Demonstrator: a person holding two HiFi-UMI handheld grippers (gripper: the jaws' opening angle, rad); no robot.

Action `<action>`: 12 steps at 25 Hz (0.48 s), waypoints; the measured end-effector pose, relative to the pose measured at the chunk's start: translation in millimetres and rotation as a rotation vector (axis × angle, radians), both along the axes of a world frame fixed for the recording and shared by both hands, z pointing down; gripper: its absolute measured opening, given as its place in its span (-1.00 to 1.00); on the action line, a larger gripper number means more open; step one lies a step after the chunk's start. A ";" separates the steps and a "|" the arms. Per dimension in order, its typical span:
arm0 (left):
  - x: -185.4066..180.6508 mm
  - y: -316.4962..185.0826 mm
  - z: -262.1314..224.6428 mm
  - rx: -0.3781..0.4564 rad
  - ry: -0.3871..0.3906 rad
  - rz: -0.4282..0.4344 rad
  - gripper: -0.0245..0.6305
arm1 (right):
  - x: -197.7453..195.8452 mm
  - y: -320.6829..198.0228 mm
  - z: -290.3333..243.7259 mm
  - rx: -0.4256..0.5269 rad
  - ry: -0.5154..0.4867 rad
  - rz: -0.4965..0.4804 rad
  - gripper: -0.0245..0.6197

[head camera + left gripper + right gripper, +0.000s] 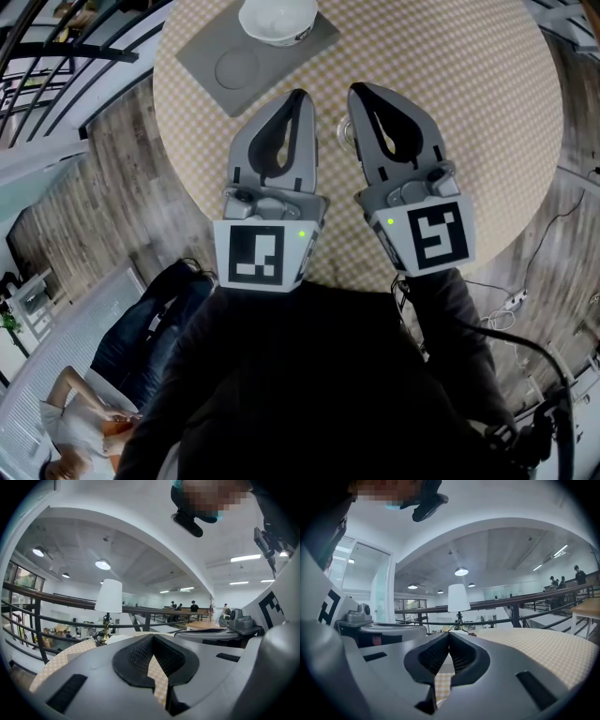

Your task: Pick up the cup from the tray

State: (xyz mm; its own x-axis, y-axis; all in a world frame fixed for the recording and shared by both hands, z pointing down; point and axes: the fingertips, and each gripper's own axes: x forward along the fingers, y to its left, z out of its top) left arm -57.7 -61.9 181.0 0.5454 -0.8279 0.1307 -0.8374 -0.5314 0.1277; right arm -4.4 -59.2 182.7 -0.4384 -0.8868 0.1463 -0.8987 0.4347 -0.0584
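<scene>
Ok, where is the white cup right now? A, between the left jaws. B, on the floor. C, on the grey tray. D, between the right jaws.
C: the cup sits on the tray, well ahead of the left gripper and the right gripper, both with jaws shut on nothing.

Head view: white round cup [277, 21] is cut by the top edge, far rim out of frame. Grey flat tray [234, 66] also runs off the top. Small clear item [346, 133] sits mostly behind the right tool [360, 92], kind unclear. Left tool view: far figures [193, 605] at the railing are too small to tell apart.
</scene>
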 end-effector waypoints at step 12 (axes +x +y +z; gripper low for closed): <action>1.5 -4.6 3.4 0.000 0.008 0.008 -0.91 | -0.4 -6.3 1.0 0.000 -0.029 0.000 -0.90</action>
